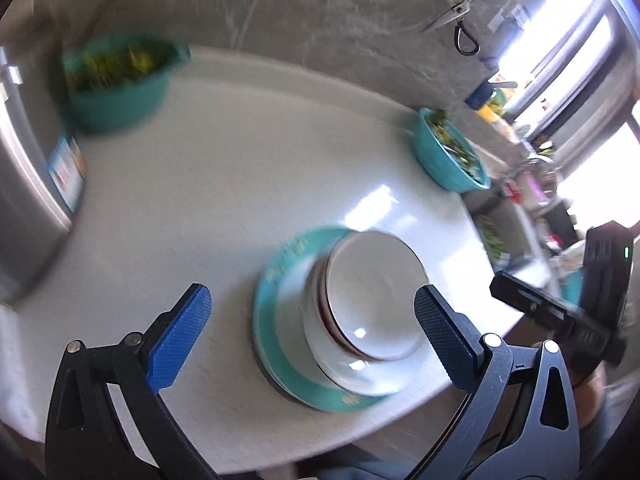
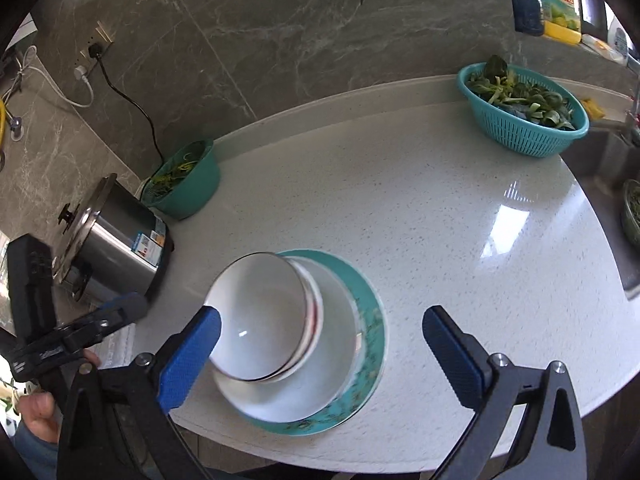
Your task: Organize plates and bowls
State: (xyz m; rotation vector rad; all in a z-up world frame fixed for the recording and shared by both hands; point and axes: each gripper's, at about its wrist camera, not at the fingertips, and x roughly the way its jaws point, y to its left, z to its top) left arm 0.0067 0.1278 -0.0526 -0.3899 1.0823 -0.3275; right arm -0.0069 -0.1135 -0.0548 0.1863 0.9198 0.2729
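A stack of white bowls [image 1: 372, 300] [image 2: 260, 316] sits on a teal-rimmed plate [image 1: 276, 344] [image 2: 368, 344] near the front edge of the white counter [image 1: 224, 200] [image 2: 440, 208]. My left gripper [image 1: 312, 336] is open and empty, its blue fingers either side of the stack and above it. My right gripper [image 2: 320, 344] is open and empty, also held over the stack, with its left finger [image 2: 188, 360] in front of the bowls' left side. The left gripper also shows in the right wrist view [image 2: 120, 312], left of the stack.
A teal bowl of greens [image 1: 116, 80] [image 2: 184, 184] stands at the back left beside a steel pot [image 2: 108, 236]. A teal colander of leaves [image 1: 452, 152] [image 2: 524, 108] stands at the back right. A sink [image 2: 616, 168] lies at the right. Scissors [image 1: 464, 8] hang on the wall.
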